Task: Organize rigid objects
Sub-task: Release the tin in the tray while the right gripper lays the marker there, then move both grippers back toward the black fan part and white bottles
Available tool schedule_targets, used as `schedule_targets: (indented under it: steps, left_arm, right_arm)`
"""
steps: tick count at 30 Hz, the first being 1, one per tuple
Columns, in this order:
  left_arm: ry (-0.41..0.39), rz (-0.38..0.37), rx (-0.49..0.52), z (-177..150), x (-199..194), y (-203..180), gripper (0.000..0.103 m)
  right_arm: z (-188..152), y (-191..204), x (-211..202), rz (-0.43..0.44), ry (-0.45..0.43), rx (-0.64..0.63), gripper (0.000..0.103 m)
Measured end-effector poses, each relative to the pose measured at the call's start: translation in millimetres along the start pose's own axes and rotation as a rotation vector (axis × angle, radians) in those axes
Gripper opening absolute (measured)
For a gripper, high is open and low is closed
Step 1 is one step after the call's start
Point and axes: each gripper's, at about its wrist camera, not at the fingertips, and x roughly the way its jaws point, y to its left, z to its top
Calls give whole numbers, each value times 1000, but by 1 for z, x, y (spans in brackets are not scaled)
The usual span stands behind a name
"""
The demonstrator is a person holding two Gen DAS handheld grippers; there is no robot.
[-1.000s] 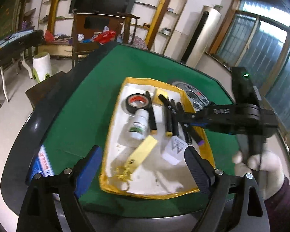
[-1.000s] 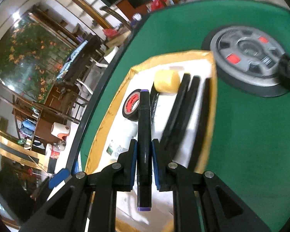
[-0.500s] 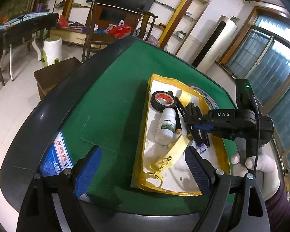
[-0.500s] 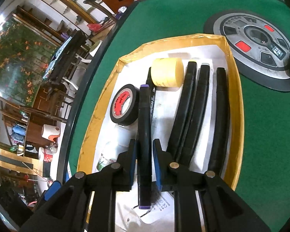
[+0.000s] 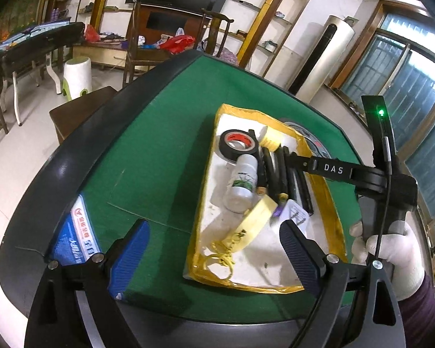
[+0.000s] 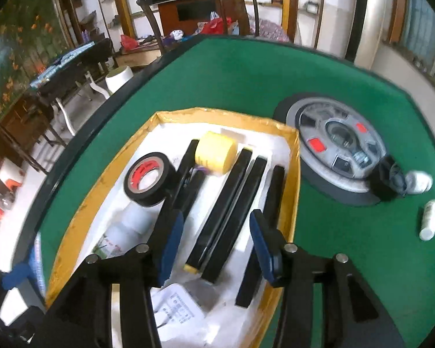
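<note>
Green felt table point(image 5: 159, 150), with a shallow yellow-edged tray point(image 6: 294, 174) set on it

Inside the tray: black tape roll point(image 6: 148, 178), yellow tape roll point(image 6: 216, 156), white bottle point(image 5: 242, 184) lying on its side, a row of black marker pens point(image 6: 232, 203) laid roughly parallel, a yellow tag point(image 5: 253, 223) with gold cord, a white printed packet point(image 6: 178, 311) at the near end

Right gripper point(image 6: 216, 239): jaws opening, nothing pinched between the pads; the pens lie below, apart from the blue pads. Looks like a release just over the pen row, so my reading is that one pen is newly set down among the others

Left gripper point(image 5: 214, 249): jaws spread wide, empty, hovering over the near edge of the tray. A white-gloved hand point(image 5: 391, 249) grips the right tool's handle

Still outside the tray, right wrist view: a small white bottle point(image 6: 432, 219) lying on the felt well to the right, and another small whitish item point(image 6: 419, 181) beside the round grey disc point(image 6: 339, 145); cannot tell what that one is. A blue and white packet point(image 5: 78, 237) sits at the table's near-left rim

Progress, as a judgement: most items already gathered; the loose bottle looks the likely next pick, perhaps the packet too
</note>
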Motion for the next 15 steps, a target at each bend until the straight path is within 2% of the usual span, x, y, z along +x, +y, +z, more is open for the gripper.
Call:
schedule_targets:
  steps: [3,5,6,7,11,15]
  left_arm:
    - [-11,-7,20,2,-4,-7,93]
    - [-20,-11,38,2,-7,-14,94]
    - [-24,-12,48,2,-7,-17,95]
    - [-25,-10,54,2,-7,-20,97]
    - [-10,-9,69,0,-2,-31,97]
    - [7,-7,88,-2,4,-45,97]
  right_arm:
    - [-1,-12,-7,88,-5,54,47]
    - [-4,-17,-16,106,-28,50,53]
    - [-6,-19,-21,102,-45,48,62]
    - [-8,-23,-28,87,-71,47,66]
    - [-17,-36,-50,1,-152,23,70]
    - [-30,-49,-75,-148,-265,-18,78]
